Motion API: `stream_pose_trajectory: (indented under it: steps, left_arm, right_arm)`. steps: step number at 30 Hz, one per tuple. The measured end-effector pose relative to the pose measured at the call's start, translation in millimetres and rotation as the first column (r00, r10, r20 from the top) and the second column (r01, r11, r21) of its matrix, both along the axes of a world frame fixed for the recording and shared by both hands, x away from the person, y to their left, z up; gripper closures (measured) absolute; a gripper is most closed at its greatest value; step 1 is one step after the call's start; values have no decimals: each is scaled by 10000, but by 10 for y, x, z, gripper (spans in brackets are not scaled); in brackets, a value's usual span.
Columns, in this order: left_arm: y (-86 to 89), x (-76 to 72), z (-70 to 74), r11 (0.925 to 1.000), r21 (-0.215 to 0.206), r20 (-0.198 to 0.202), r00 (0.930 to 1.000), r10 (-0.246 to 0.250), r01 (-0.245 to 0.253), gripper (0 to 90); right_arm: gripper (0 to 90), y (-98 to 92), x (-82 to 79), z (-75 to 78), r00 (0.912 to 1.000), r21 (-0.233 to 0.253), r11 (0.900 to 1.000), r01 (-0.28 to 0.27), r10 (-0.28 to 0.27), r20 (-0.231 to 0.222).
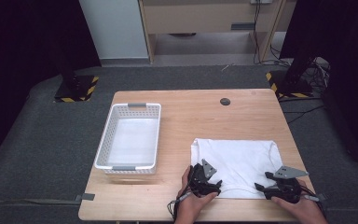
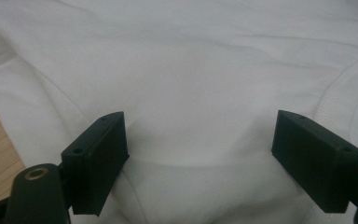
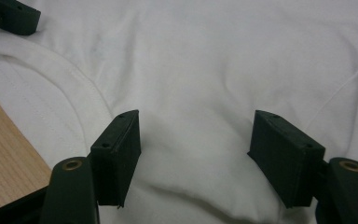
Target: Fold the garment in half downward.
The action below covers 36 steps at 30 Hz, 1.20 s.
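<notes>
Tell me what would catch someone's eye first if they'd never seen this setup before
The white garment spread flat on the near right part of the wooden table stands out first, with the left gripper and the right gripper both at its near edge, jaws open over the cloth. Next comes the white perforated basket, which stands on the left side of the table.

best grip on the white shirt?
Pinch the shirt along its near hem, one hand-held gripper toward each near corner, coming from the table's near edge. It lies flat, folded into a rectangle, so only its edges give the jaws something to close on.
</notes>
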<state>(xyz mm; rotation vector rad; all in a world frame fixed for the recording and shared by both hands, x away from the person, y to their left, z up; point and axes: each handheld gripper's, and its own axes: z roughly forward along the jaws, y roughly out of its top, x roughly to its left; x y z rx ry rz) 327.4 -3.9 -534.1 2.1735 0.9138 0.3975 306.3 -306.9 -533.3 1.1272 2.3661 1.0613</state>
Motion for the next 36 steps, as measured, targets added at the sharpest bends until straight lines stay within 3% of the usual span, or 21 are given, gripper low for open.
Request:
stream_pose_trajectory:
  steps: [5,9,13,19,25,28,31,36]
  left_arm:
    - [-7,14,12,10000,23,-191,9998,-85,85,153]
    - [-33,10,11,9991,291,-255,9992,-299,306,85]
    - [-5,27,31,9999,-18,-409,9991,-149,149,34]
    - [18,14,115,9975,193,-162,9976,-679,682,30]
    - [2,-28,239,9912,339,-193,9917,-1270,1276,40]
    - [-21,-16,333,9868,480,-437,9873,-1528,1548,40]
    - [-34,-6,440,9828,630,-320,9846,-1717,1735,44]
    - [-6,100,585,9795,481,-678,9790,-1922,1956,38]
  right_arm:
    - [277,28,21,18,9997,-40,10000,7,-8,-250]
    - [182,67,39,51,9986,-144,9998,152,-159,-501]
    - [122,73,55,103,9981,-48,9997,224,-226,-577]
    - [61,124,100,184,9983,269,9996,56,-41,-587]
    - [62,224,94,203,9958,72,10000,-10,17,-911]
    - [62,282,87,236,9964,-25,9999,-153,150,-830]
    - [72,358,82,307,9975,-95,9999,-42,35,-710]
    - [65,531,40,452,9958,-180,9979,-618,604,-694]
